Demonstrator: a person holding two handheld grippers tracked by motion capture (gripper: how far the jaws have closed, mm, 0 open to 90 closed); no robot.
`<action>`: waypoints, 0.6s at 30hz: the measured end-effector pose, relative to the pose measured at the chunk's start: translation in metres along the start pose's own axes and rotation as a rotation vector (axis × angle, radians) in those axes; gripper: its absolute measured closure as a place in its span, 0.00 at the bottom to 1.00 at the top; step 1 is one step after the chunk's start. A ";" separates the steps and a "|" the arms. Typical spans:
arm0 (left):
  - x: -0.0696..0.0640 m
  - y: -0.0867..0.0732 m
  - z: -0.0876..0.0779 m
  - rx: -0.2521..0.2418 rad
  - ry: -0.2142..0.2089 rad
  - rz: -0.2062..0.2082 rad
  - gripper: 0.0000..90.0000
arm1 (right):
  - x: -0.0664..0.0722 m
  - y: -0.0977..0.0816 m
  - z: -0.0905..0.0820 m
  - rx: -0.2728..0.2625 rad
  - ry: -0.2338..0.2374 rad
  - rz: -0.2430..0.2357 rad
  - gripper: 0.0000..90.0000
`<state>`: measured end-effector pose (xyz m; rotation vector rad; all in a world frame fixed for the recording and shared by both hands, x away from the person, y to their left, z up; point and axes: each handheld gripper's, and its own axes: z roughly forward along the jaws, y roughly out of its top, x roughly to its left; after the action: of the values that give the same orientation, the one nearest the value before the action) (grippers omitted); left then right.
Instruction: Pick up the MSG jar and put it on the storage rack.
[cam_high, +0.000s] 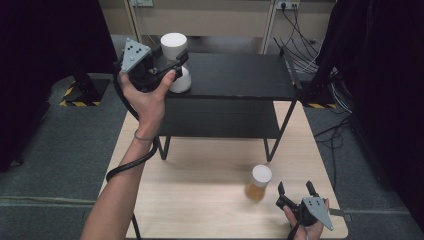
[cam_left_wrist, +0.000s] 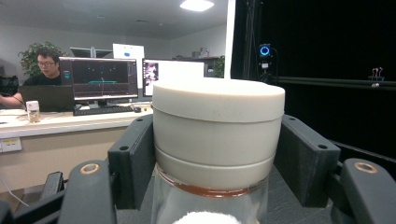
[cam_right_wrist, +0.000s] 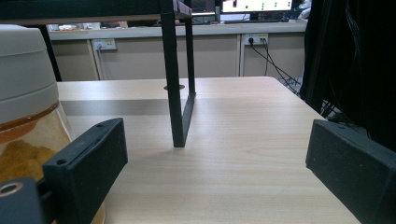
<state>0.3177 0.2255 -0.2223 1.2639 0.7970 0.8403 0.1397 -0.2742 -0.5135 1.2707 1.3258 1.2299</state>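
My left gripper (cam_high: 174, 63) is shut on a clear jar with a white lid (cam_high: 174, 46) at the left end of the black shelf's top board (cam_high: 240, 75). Whether the jar's base touches the board I cannot tell. In the left gripper view both pads press the jar (cam_left_wrist: 218, 121) just under its lid, and something white lies inside the glass. A second jar with a white lid and amber contents (cam_high: 259, 183) stands on the wooden table (cam_high: 200, 200). My right gripper (cam_high: 295, 192) is open just right of it, with nothing between its jaws; the amber jar (cam_right_wrist: 23, 116) sits outside its left pad.
The black two-level shelf stands on thin legs (cam_right_wrist: 176, 93) at the back of the table. Cables (cam_high: 300, 55) lie on the floor behind it. In the left gripper view, a person sits at a desk with monitors (cam_left_wrist: 100, 77) far off.
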 end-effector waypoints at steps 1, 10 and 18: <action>0.000 0.000 0.000 -0.001 0.001 -0.001 0.37 | 0.000 0.000 0.000 0.000 0.000 0.000 0.06; 0.002 0.000 0.004 0.002 -0.001 -0.011 0.37 | 0.000 0.000 0.000 0.000 0.001 -0.004 0.06; 0.005 -0.006 0.002 -0.018 -0.012 -0.018 0.37 | 0.000 0.000 0.000 -0.001 0.001 -0.008 0.06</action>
<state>0.3229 0.2285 -0.2279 1.2432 0.7886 0.8227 0.1396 -0.2737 -0.5137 1.2632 1.3297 1.2254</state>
